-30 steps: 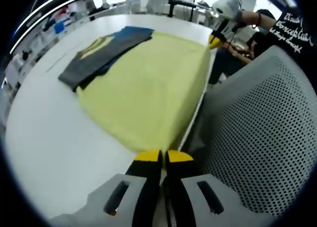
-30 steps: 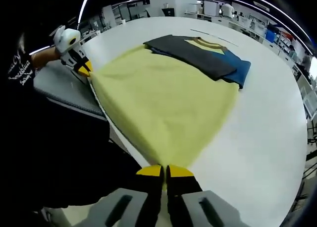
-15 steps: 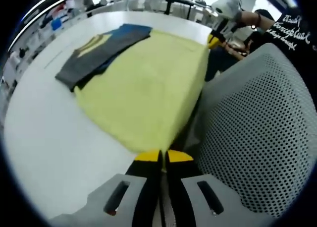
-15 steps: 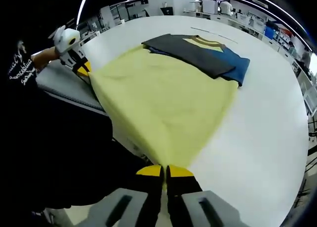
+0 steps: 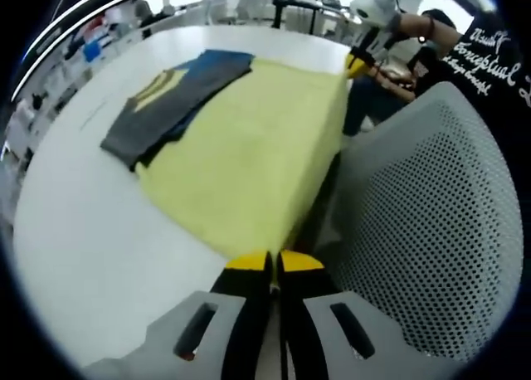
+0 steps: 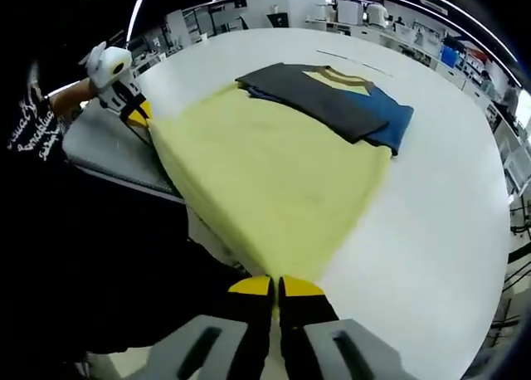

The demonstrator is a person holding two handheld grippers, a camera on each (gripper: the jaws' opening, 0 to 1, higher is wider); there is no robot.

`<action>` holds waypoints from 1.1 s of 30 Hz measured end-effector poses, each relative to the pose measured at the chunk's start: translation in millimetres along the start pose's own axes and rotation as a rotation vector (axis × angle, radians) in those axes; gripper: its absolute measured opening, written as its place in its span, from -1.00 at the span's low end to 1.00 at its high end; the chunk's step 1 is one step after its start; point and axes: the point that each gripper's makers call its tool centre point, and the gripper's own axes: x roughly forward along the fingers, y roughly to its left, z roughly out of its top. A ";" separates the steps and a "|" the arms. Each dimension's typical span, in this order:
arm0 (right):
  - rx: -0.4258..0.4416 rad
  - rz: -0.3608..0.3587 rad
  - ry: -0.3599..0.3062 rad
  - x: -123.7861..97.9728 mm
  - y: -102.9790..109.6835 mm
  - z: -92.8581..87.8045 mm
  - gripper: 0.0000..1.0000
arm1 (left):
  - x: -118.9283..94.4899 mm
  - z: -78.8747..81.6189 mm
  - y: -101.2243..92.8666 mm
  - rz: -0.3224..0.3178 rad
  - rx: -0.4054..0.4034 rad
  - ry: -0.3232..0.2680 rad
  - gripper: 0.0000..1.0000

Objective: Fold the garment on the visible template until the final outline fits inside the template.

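A pale yellow garment (image 5: 249, 148) is stretched flat over the near part of the white table (image 5: 75, 231), its near edge hanging past the table's rim. My left gripper (image 5: 272, 262) is shut on one near corner. The right gripper (image 5: 358, 63), held in a person's hand, pinches the other near corner. In the right gripper view my right gripper (image 6: 275, 287) is shut on the yellow garment (image 6: 265, 172), and the left gripper (image 6: 139, 113) grips the far end of the same edge. The cloth's far edge touches a folded dark grey and blue garment pile (image 6: 332, 98).
A grey perforated chair back (image 5: 423, 222) stands close beside the table edge under the held cloth. A person in a black printed shirt (image 5: 485, 52) is at the table side. A thin line (image 6: 348, 60) marks the table beyond the dark pile (image 5: 170, 94). Shelves and benches ring the room.
Both grippers keep their hold. The yellow cloth has been drawn slightly toward the table's near edge, and both views have shifted a little with the hands.
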 end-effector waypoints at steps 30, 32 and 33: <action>-0.044 -0.070 -0.099 -38.2 -38.9 78.6 -1.00 | -35.7 53.5 56.2 0.077 -0.029 -0.101 -0.99; -0.049 -0.077 -0.102 -39.9 -40.8 84.7 -1.00 | -36.9 55.7 59.6 0.081 -0.034 -0.107 -0.99; -0.054 -0.080 -0.104 -40.6 -42.8 88.6 -1.00 | -37.5 56.8 61.5 0.084 -0.039 -0.109 -0.99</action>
